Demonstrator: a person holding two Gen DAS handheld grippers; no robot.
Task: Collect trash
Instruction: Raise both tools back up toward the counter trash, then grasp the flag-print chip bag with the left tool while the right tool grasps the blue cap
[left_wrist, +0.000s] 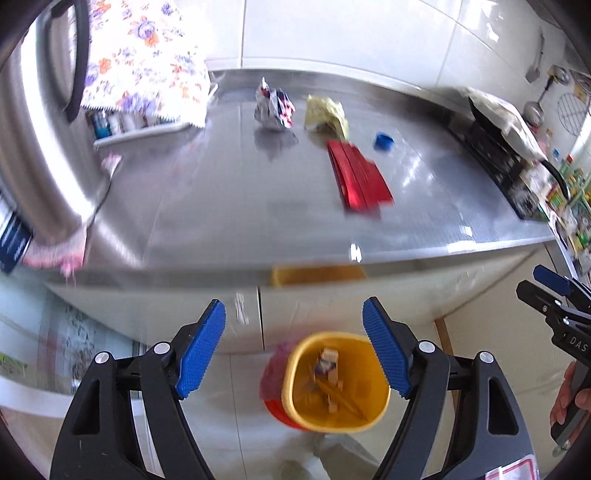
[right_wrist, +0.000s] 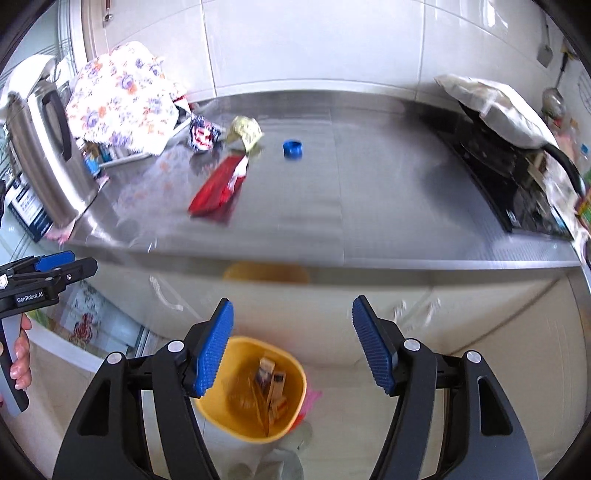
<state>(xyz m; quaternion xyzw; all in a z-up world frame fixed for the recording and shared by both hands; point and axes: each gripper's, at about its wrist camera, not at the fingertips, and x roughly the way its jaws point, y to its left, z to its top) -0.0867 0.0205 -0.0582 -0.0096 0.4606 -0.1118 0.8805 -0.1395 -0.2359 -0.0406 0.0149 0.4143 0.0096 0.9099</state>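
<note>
On the steel counter (left_wrist: 221, 206) (right_wrist: 369, 221) lie a red wrapper (left_wrist: 360, 177) (right_wrist: 218, 184), a crumpled yellow wrapper (left_wrist: 327, 114) (right_wrist: 245, 131), a crumpled silver, red and blue wrapper (left_wrist: 273, 107) (right_wrist: 203, 136) and a small blue cap (left_wrist: 384, 141) (right_wrist: 293, 148). On the floor below stands a yellow bin (left_wrist: 334, 384) (right_wrist: 255, 389) with scraps inside. My left gripper (left_wrist: 293, 349) hangs open above the bin with nothing between its pads. My right gripper (right_wrist: 291, 345) is open and empty too, in front of the counter edge.
A steel kettle (left_wrist: 33, 147) (right_wrist: 44, 155) and a floral cloth (left_wrist: 144, 55) (right_wrist: 122, 99) over a rack stand at the counter's left. A black hob (left_wrist: 498, 162) (right_wrist: 509, 184) with a covered pan is at the right. White cabinet doors (right_wrist: 406, 317) run below the counter.
</note>
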